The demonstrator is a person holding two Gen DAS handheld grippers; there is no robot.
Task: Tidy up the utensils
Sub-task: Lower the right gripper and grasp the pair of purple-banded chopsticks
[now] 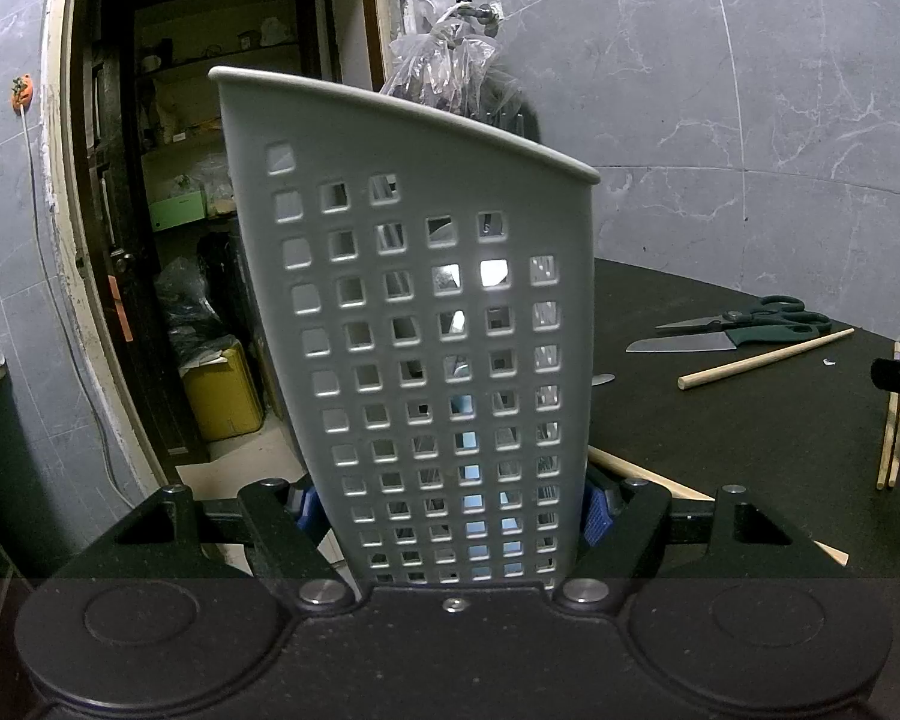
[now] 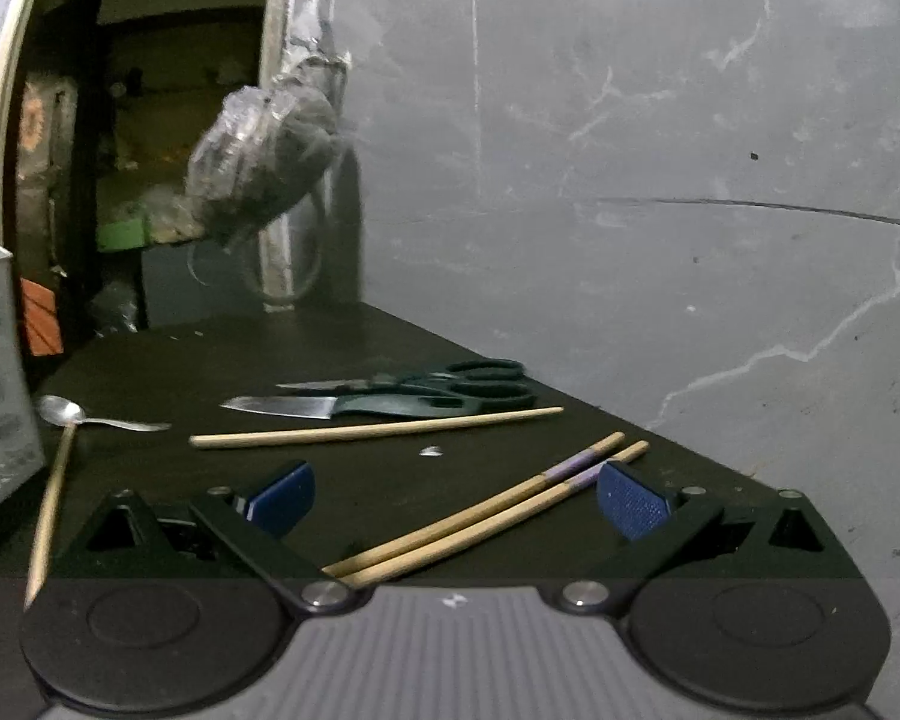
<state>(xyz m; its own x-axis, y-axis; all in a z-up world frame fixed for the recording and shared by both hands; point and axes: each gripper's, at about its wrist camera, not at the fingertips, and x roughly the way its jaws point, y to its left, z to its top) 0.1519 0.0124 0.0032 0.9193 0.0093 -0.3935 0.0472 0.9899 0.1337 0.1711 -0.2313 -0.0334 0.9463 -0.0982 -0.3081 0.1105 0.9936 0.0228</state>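
Flanking chopsticks [image 2: 486,525]: knife [image 2: 330,405], scissors [image 2: 432,378], spoon [image 2: 75,412].

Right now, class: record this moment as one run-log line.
left gripper: shut on utensil holder | right gripper: open over chopsticks | knife, scissors, spoon: on table

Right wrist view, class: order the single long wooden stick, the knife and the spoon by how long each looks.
1. Single long wooden stick
2. Knife
3. Spoon
All lie at similar depth, so the ranking seems fair.
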